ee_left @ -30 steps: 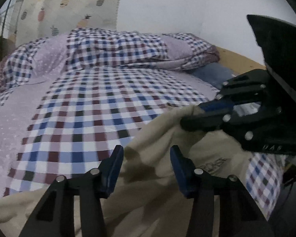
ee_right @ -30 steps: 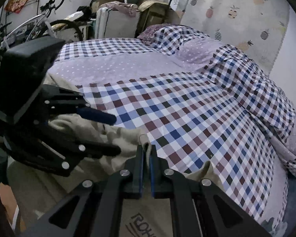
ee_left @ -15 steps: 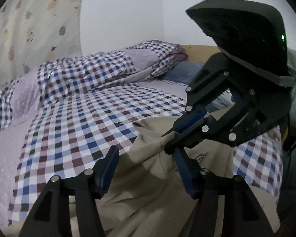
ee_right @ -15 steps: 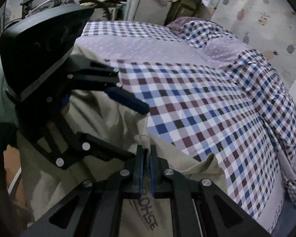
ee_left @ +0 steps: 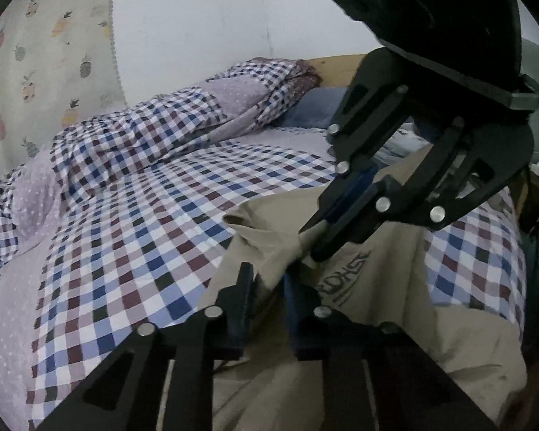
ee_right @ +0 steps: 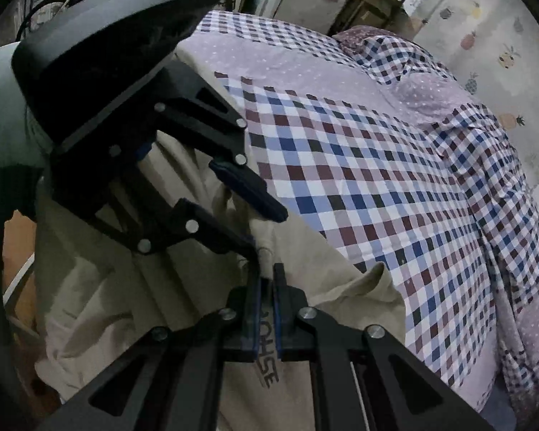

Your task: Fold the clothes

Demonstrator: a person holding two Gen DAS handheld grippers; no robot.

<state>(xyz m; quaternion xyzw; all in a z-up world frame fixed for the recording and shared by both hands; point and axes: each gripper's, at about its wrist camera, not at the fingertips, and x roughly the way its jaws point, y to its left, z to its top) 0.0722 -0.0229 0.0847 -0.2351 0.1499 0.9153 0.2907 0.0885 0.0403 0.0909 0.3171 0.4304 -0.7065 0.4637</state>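
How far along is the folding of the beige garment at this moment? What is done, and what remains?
Done: little; the beige garment lies crumpled at the edge of the checked bedcover, no neat fold visible. In hand: the right hand-held gripper pinches a bunched edge, and the left hand-held gripper has cloth between its fingers, grip unclear. Left: spreading it flat and all the folds.

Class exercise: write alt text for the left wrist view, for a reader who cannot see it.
The right gripper reaches in from the upper right and pinches a bunched fold of a beige garment on a checked bedspread. The left gripper, fingers apart, straddles the same fabric below.
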